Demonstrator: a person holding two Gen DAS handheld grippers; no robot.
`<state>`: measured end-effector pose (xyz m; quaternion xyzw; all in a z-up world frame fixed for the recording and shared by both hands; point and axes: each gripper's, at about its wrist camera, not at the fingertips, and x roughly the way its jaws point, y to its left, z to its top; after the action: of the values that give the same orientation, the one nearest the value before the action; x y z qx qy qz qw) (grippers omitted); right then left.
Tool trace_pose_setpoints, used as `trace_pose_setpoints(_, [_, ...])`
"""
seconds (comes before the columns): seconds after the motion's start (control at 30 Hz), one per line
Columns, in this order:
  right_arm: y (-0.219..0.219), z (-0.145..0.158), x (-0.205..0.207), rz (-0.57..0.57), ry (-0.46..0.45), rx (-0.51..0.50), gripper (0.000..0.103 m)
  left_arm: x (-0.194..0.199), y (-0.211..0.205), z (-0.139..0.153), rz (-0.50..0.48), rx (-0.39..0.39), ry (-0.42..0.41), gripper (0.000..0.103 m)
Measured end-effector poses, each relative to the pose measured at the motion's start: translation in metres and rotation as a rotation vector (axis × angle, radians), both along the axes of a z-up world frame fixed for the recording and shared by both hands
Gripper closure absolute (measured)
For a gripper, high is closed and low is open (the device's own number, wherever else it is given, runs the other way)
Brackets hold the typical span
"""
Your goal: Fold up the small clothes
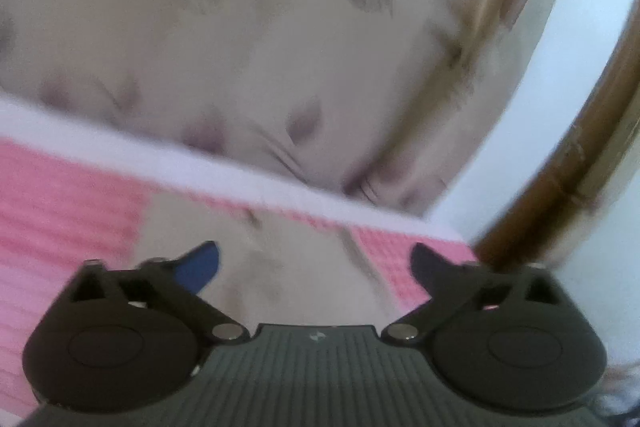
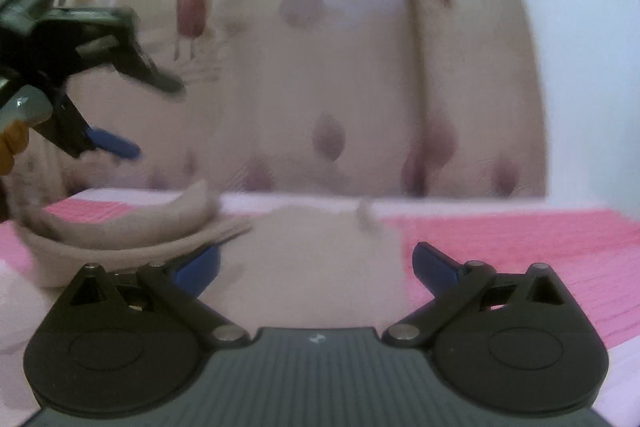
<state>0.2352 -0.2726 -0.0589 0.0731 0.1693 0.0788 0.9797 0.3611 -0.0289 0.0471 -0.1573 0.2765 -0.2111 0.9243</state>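
Lying flat in the lower centre of both wrist views is a beige garment (image 2: 320,259), a small soft piece with a straight far edge and a straight right edge. It rests on a pink ribbed cover (image 2: 520,239) with a pale lilac border along its far side. At the lower left of the right wrist view one part of the garment curls upward in a folded flap (image 2: 132,223), its layered edges showing as thin lines. Both views are blurred, so finer detail of the cloth cannot be made out.

Left tool (image 1: 316,263): jaws spread wide, nothing between them, beige cloth visible below the gap. Seen from the right wrist view at the middle left of the frame (image 2: 160,115), it sits above the raised flap, apart from it, with one blue-tipped finger (image 2: 114,143) below and one dark finger above.

Right tool (image 2: 316,263): jaws also wide apart, blue pads on both fingers, holding nothing. Its left finger sits just beside the edge of the raised flap; whether they touch cannot be told.

Behind the cover, filling the upper frame, hangs a cream curtain (image 1: 240,27) with dull mauve spots.
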Motion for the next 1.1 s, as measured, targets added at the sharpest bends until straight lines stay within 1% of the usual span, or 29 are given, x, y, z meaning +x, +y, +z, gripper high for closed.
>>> trace_pose_setpoints(0.03, [-0.001, 0.005, -0.001, 0.046, 0.01, 0.065, 0.0, -0.01, 0.01, -0.002, 0.016, 0.015, -0.042, 0.001])
trace_pose_setpoints(0.07, [-0.002, 0.01, 0.0, 0.097, 0.019, 0.154, 0.0, -0.017, 0.022, -0.008, 0.021, 0.008, -0.063, 0.001])
trace_pose_setpoints(0.13, [-0.006, 0.017, 0.015, 0.183, 0.085, 0.365, 0.0, -0.03, 0.041, -0.027, 0.039, -0.01, -0.062, 0.001])
trace_pose_setpoints(0.2, [-0.007, 0.018, 0.04, 0.222, 0.171, 0.554, 0.0, -0.041, 0.056, -0.051, 0.046, -0.045, -0.05, 0.001])
trace_pose_setpoints(0.23, [-0.008, 0.017, 0.053, 0.225, 0.207, 0.626, 0.0, -0.046, 0.062, -0.062, 0.053, -0.067, -0.047, 0.001])
trace_pose_setpoints(0.3, [-0.008, 0.011, 0.081, 0.229, 0.299, 0.742, 0.0, -0.057, 0.073, -0.083, 0.059, -0.141, -0.071, 0.001])
trace_pose_setpoints(0.33, [-0.007, 0.007, 0.093, 0.218, 0.334, 0.772, 0.0, -0.063, 0.075, -0.091, 0.052, -0.168, -0.094, 0.001])
trace_pose_setpoints(0.37, [-0.003, 0.004, 0.104, 0.209, 0.369, 0.775, 0.0, -0.069, 0.075, -0.097, 0.043, -0.18, -0.121, 0.001])
trace_pose_setpoints(0.43, [0.004, -0.001, 0.117, 0.202, 0.404, 0.773, 0.0, -0.076, 0.069, -0.104, 0.013, -0.164, -0.165, 0.001])
trace_pose_setpoints(0.53, [0.02, -0.007, 0.133, 0.202, 0.465, 0.751, 0.0, -0.08, 0.054, -0.111, -0.064, -0.113, -0.178, 0.002])
trace_pose_setpoints(0.63, [0.032, -0.015, 0.142, 0.211, 0.493, 0.776, 0.0, -0.084, 0.046, -0.112, -0.154, -0.099, -0.221, 0.001])
trace_pose_setpoints(0.7, [0.043, -0.015, 0.152, 0.226, 0.525, 0.773, 0.0, -0.083, 0.041, -0.114, -0.199, -0.077, -0.203, 0.001])
trace_pose_setpoints(0.73, [0.05, -0.014, 0.155, 0.233, 0.536, 0.747, 0.0, -0.082, 0.042, -0.115, -0.212, -0.085, -0.196, 0.001])
trace_pose_setpoints(0.8, [0.066, -0.007, 0.157, 0.251, 0.539, 0.664, 0.01, -0.078, 0.044, -0.118, -0.232, -0.106, -0.174, 0.001])
trace_pose_setpoints(0.83, [0.073, -0.004, 0.159, 0.252, 0.546, 0.61, 0.025, -0.075, 0.046, -0.119, -0.229, -0.121, -0.161, 0.001])
trace_pose_setpoints(0.87, [0.081, -0.001, 0.162, 0.238, 0.554, 0.533, 0.042, -0.073, 0.049, -0.122, -0.227, -0.145, -0.151, 0.001])
trace_pose_setpoints(0.9, [0.086, 0.001, 0.163, 0.226, 0.555, 0.464, 0.049, -0.073, 0.053, -0.123, -0.225, -0.169, -0.145, 0.001])
trace_pose_setpoints(0.93, [0.086, 0.003, 0.163, 0.222, 0.549, 0.439, 0.06, -0.073, 0.056, -0.124, -0.218, -0.19, -0.141, 0.001])
trace_pose_setpoints(0.97, [0.084, 0.003, 0.164, 0.227, 0.549, 0.442, 0.07, -0.073, 0.059, -0.124, -0.205, -0.207, -0.14, 0.001])
trace_pose_setpoints(1.0, [0.079, 0.005, 0.164, 0.24, 0.54, 0.449, 0.074, -0.073, 0.062, -0.124, -0.192, -0.227, -0.143, 0.0])
trace_pose_setpoints(1.03, [0.075, 0.008, 0.164, 0.247, 0.527, 0.446, 0.082, -0.072, 0.065, -0.124, -0.176, -0.245, -0.145, 0.0])
trace_pose_setpoints(1.1, [0.066, 0.014, 0.161, 0.244, 0.5, 0.451, 0.084, -0.071, 0.074, -0.124, -0.126, -0.285, -0.147, 0.0])
